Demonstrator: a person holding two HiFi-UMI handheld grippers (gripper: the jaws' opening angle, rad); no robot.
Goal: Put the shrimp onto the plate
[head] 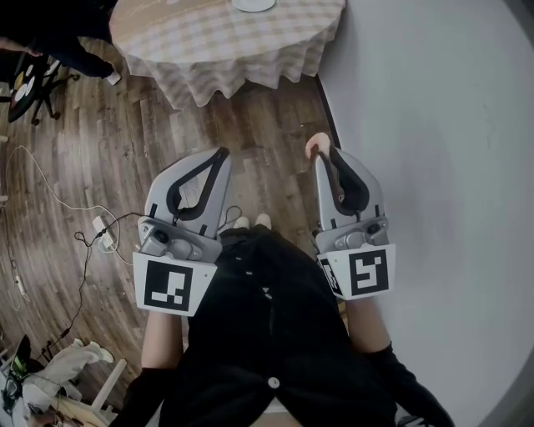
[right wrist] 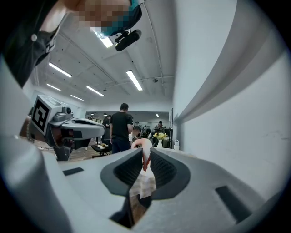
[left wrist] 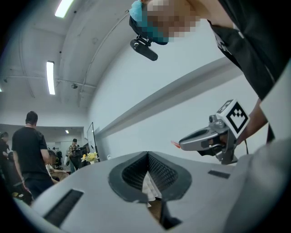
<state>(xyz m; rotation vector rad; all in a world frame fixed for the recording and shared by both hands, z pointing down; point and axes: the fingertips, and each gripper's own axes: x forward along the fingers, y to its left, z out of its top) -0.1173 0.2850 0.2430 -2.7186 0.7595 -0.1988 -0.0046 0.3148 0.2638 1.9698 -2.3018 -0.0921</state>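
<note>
So the small pale-pink shrimp (head: 316,146) is pinched in the tip of the grey right gripper (head: 324,158), the grey left gripper (head: 224,155) is closed on nothing, and the white round plate (head: 253,5) is seen well ahead, slightly leftward, on the beige-checked round table (head: 209,42).

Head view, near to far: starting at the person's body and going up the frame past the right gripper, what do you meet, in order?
Black top → right gripper, shut on the shrimp at its tip → wooden floor → table with a checked cloth → plate, cut off by the top edge.
</note>
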